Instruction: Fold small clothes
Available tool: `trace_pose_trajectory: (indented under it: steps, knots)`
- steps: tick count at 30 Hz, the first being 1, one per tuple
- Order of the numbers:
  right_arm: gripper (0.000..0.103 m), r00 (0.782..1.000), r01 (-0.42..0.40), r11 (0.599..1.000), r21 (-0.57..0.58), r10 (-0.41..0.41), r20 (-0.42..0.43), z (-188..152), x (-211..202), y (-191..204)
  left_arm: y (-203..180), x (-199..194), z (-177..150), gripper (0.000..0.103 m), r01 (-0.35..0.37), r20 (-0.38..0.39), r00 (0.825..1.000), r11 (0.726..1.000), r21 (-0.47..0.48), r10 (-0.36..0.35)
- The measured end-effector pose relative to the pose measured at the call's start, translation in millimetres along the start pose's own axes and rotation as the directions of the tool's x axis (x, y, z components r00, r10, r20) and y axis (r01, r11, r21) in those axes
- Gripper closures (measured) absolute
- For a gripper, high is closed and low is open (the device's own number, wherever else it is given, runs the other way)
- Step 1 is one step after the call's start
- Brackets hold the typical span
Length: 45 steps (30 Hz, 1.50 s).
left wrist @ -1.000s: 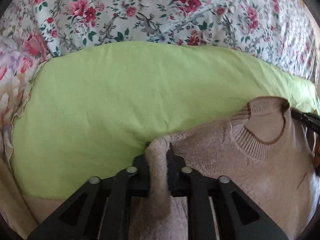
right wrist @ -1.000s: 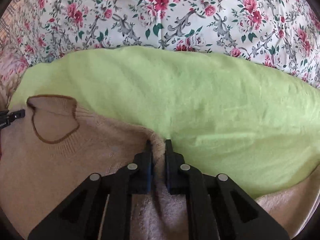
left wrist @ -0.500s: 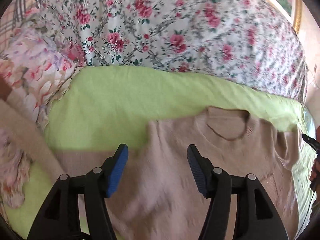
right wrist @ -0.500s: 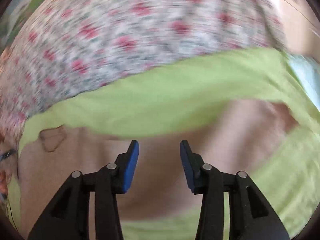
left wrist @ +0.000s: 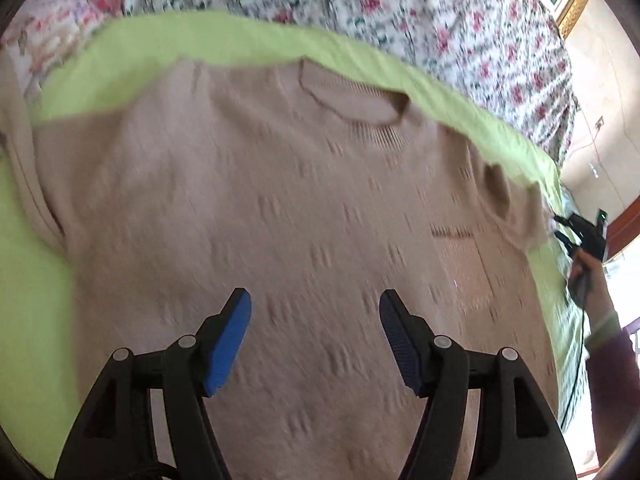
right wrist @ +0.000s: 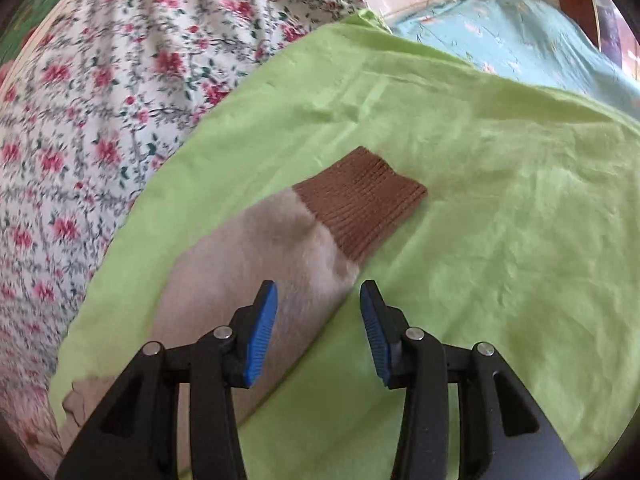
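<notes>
A beige knit sweater (left wrist: 280,200) lies spread flat, front up, on a lime-green cloth (left wrist: 240,40), its round neckline (left wrist: 356,100) toward the far side. My left gripper (left wrist: 315,308) is open and empty above the sweater's chest. In the right wrist view one sleeve (right wrist: 256,264) lies stretched out on the green cloth (right wrist: 500,220), ending in a brown ribbed cuff (right wrist: 360,204). My right gripper (right wrist: 318,304) is open and empty just above the sleeve's right edge, short of the cuff. The right gripper also shows in the left wrist view (left wrist: 580,236), held in a hand.
A floral bedspread (left wrist: 400,8) lies beyond the green cloth and along its left in the right wrist view (right wrist: 100,100). A light-blue sheet (right wrist: 520,40) lies at the far right. A wall and wooden frame (left wrist: 624,220) stand at the right edge.
Both grippers let go of the sweater's shoulders and opened. The left one drew back over the chest. The right one swung out to the sleeve and its cuff.
</notes>
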State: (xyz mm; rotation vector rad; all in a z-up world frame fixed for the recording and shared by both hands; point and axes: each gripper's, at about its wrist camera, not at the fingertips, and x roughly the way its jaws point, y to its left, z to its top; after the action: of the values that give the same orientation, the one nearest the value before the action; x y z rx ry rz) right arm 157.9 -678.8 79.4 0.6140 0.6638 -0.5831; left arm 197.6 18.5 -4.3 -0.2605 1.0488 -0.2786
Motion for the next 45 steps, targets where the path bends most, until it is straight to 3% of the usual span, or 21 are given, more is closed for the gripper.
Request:
trace_pose_trajectory:
  steps: [1, 4, 8, 13, 17, 19, 20, 22, 23, 29, 33, 35, 36, 40, 42, 45]
  knots:
    - [0.059, 1.000, -0.011, 1.000, 0.026, 0.011, 0.008, 2, 3, -3, -4, 3, -3, 0.036, 0.001, -0.009, 1.000, 1.000, 0.004, -0.001]
    - [0.093, 0.999, -0.034, 0.999, -0.010, 0.034, 0.002, 4, 1, 5, -11, 12, -4, 0.036, 0.003, -0.018, 1.000, 1.000, 0.005, -0.003]
    - [0.094, 0.994, -0.103, 0.982, -0.159, 0.109, 0.031, -10, -27, 46, -16, 12, -3, 0.036, 0.010, -0.008, 1.000, 1.000, 0.012, -0.010]
    - [0.095, 0.961, -0.272, 0.901, -0.339, 0.270, -0.053, -61, -69, 122, -14, 6, -6, 0.036, 0.027, 0.002, 1.000, 1.000, -0.006, -0.027]
    - [0.095, 0.886, -0.463, 0.811, -0.357, 0.427, -0.181, -121, -91, 182, -4, -2, -10, 0.034, 0.036, 0.014, 0.999, 0.999, -0.030, -0.036]
    - [0.095, 0.815, -0.578, 0.755, -0.309, 0.509, -0.278, -160, -92, 215, 2, -8, -13, 0.034, 0.042, 0.021, 0.999, 0.998, -0.047, -0.041]
    - [0.095, 0.789, -0.610, 0.737, -0.291, 0.531, -0.309, -173, -92, 225, 5, -10, -14, 0.034, 0.048, 0.023, 0.999, 0.997, -0.054, -0.047]
    - [0.095, 0.704, -0.695, 0.682, -0.226, 0.582, -0.407, -212, -86, 255, 13, -15, -16, 0.034, 0.084, 0.029, 0.996, 0.994, -0.075, -0.082]
    - [0.095, 0.656, -0.732, 0.650, -0.204, 0.593, -0.466, -238, -82, 276, 15, -17, -17, 0.034, 0.100, 0.031, 0.995, 0.991, -0.085, -0.098]
    - [0.094, 0.531, -0.802, 0.559, -0.211, 0.504, -0.682, -352, -60, 356, 30, -26, -23, 0.034, 0.169, 0.042, 0.985, 0.979, -0.114, -0.165]
    - [0.084, 0.548, -0.773, 0.569, -0.280, 0.378, -0.746, -400, -46, 373, 41, -20, -26, 0.032, 0.214, 0.031, 0.977, 0.965, -0.151, -0.211]
    - [0.051, 0.537, -0.765, 0.593, -0.251, 0.373, -0.757, -406, -39, 368, 42, -13, -24, 0.032, 0.220, 0.016, 0.975, 0.962, -0.160, -0.220]
    - [0.047, 0.532, -0.764, 0.606, -0.224, 0.394, -0.749, -404, -38, 361, 41, -10, -23, 0.031, 0.221, 0.009, 0.975, 0.962, -0.161, -0.222]
    - [0.045, 0.516, -0.760, 0.633, -0.147, 0.450, -0.729, -379, -40, 333, 23, 10, -8, 0.025, 0.210, -0.004, 0.977, 0.968, -0.135, -0.212]
    - [0.045, 0.543, -0.749, 0.647, -0.142, 0.477, -0.691, -363, -46, 320, 10, 23, 3, 0.025, 0.195, -0.008, 0.980, 0.975, -0.107, -0.197]
    - [0.045, 0.584, -0.729, 0.670, -0.137, 0.506, -0.635, -340, -56, 306, -11, 44, 23, 0.026, 0.084, 0.007, 0.996, 0.996, -0.041, -0.084]
